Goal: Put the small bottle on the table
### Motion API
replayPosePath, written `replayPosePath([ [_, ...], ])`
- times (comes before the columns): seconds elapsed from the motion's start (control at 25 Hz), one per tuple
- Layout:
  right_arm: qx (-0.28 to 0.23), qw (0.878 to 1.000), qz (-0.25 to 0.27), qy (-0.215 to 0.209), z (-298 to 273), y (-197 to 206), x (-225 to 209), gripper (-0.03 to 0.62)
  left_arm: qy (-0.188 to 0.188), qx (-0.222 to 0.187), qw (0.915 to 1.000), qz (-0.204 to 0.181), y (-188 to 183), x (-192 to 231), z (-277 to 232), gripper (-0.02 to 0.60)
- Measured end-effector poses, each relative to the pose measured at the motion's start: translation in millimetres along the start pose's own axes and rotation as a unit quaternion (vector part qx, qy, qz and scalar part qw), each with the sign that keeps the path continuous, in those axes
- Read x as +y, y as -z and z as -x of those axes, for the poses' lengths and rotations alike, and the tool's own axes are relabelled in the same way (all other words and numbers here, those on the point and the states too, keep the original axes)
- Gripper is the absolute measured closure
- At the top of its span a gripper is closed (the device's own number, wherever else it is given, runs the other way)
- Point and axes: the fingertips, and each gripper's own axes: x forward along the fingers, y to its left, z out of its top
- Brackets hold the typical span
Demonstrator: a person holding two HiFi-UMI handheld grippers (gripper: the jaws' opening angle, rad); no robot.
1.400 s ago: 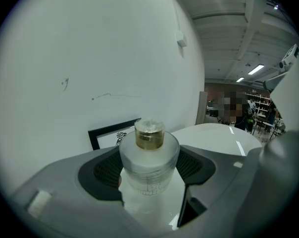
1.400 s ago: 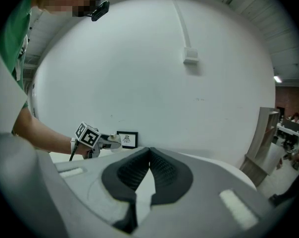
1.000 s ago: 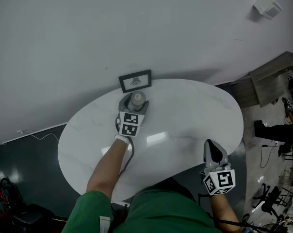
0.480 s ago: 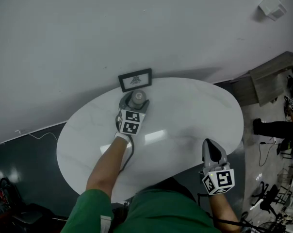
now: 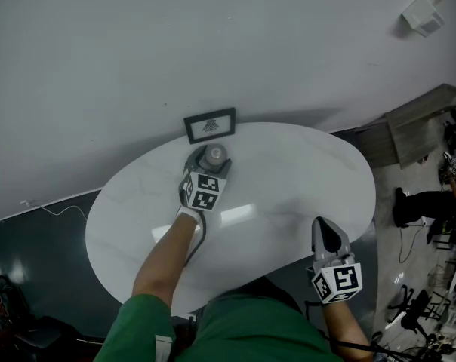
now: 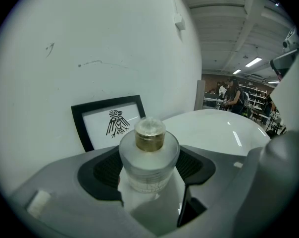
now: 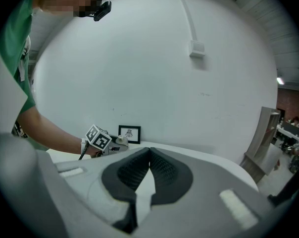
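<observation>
A white oval worktop [image 5: 288, 172] stands against a white wall [image 5: 213, 44], with dark floor [image 5: 32, 240] at 8 o'clock and a cluttered room off at 3 o'clock. A black picture frame [image 5: 210, 125] leans on the wall at the worktop's 12 o'clock edge. Just in front of it, near 11 o'clock, the frosted bottle [image 5: 214, 154] stands upright with its gold cap on; what is inside cannot be made out. The left claw [image 5: 213, 160] is clamped on the bottle, a black pad pressed to each side. The right claw [image 5: 325, 232] is at the worktop's 4 o'clock edge, its jaws together at the tips with nothing between them.
</observation>
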Motion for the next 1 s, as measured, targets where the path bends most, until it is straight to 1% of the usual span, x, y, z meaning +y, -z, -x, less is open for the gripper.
replayPosePath([
  [0.12,-0.006,1.0,0.003,-0.007,-2,-4,2,0.592,0.003,-0.001,0.9999,0.014,-2,1,1,0.241],
  [0.24,-0.016,1.0,0.002,-0.016,-2,-9,5,0.592,0.004,0.0,0.9996,0.029,-4,3,15,0.233],
  [0.32,-0.023,0.999,0.001,-0.023,-2,-13,6,0.592,0.001,-0.007,0.9987,0.05,-5,2,32,0.233],
  [0.4,-0.03,0.999,0.0,-0.033,-2,-16,6,0.592,-0.007,-0.022,0.9964,0.081,-8,1,56,0.233],
  [0.48,-0.038,0.998,-0.003,-0.046,-5,-18,5,0.592,-0.031,-0.043,0.9925,0.11,-15,2,84,0.233],
  [0.6,-0.052,0.996,-0.006,-0.07,-10,-20,5,0.592,-0.081,-0.081,0.9844,0.133,-28,2,130,0.241],
  [0.64,-0.058,0.995,-0.006,-0.078,-11,-22,4,0.592,-0.093,-0.092,0.9817,0.138,-31,-2,145,0.271],
  [0.72,-0.069,0.993,-0.004,-0.094,-12,-26,3,0.592,-0.11,-0.111,0.9772,0.144,-38,-14,172,0.37],
  [0.76,-0.074,0.992,-0.004,-0.103,-13,-28,1,0.592,-0.118,-0.119,0.9749,0.146,-44,-21,184,0.41],
  [0.8,-0.078,0.991,-0.003,-0.112,-14,-31,-1,0.592,-0.127,-0.126,0.9722,0.152,-49,-27,195,0.439],
  [0.92,-0.094,0.986,-0.002,-0.136,-16,-40,-6,0.592,-0.159,-0.142,0.9624,0.169,-61,-42,225,0.502],
  [1.0,-0.105,0.983,-0.003,-0.151,-16,-45,-7,0.592,-0.181,-0.152,0.9569,0.168,-69,-51,242,0.526],
])
